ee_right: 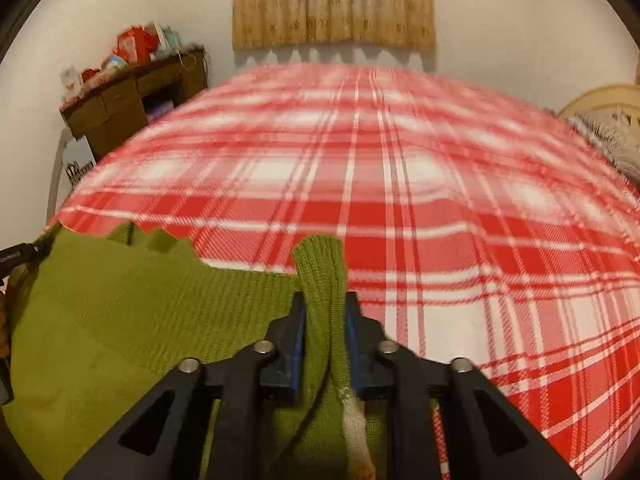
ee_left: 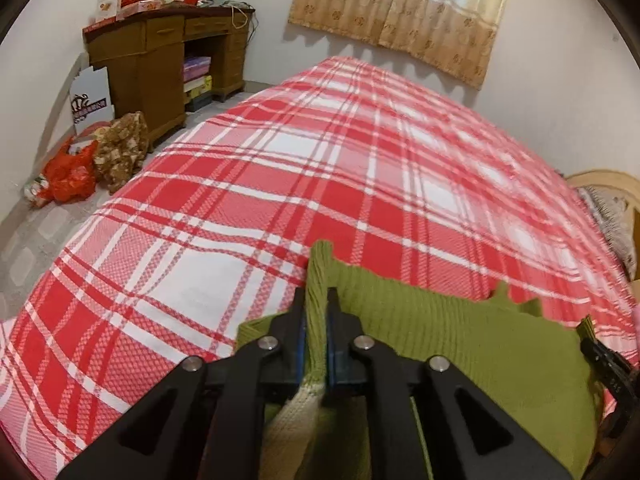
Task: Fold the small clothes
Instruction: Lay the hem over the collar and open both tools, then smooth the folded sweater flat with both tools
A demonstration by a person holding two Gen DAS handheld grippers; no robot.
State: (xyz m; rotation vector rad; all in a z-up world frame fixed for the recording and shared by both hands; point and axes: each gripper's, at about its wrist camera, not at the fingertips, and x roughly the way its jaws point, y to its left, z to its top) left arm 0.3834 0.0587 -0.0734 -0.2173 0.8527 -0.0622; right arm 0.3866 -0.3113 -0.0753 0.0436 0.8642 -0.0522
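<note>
Left wrist view, entry one: my left jaws (ee_left: 317, 300), nearly closed, blue pads pinching a ribbed edge of the green knit garment (ee_left: 460, 332). A strip of that edge stands up past the tips. Below the pads a cream-coloured part of the knit shows; how far it runs is hidden behind my own black linkage.

Entry two: the garment, stretched between my two tools over the near edge of the bed (ee_left: 280, 184). Its far hem is jagged. Whether the cloth lies on the bedspread or hangs just above it I cannot tell. Its lower part is cut off by the frame.

Entry three: right wrist view, my right jaws (ee_right: 326, 304), a little wider apart than the left, with a rolled green cuff or corner between the pads. The pads sit against the knit on both sides, so I count it as held. A pale, mottled strip lies under the fold; what it is I cannot make out.

Entry four: each tool shows in the other's view only as a black sliver at the frame's edge, at the garment's opposite corner.

Entry five: red-and-white plaid bedspread, blurred toward the far edge in the right view.

Entry six: brown desk (ee_left: 160, 60) by the far left corner of the bed, piled with red packages too blurred to read; curtain (ee_left: 404, 12) on the far wall; bags on the floor.
</note>
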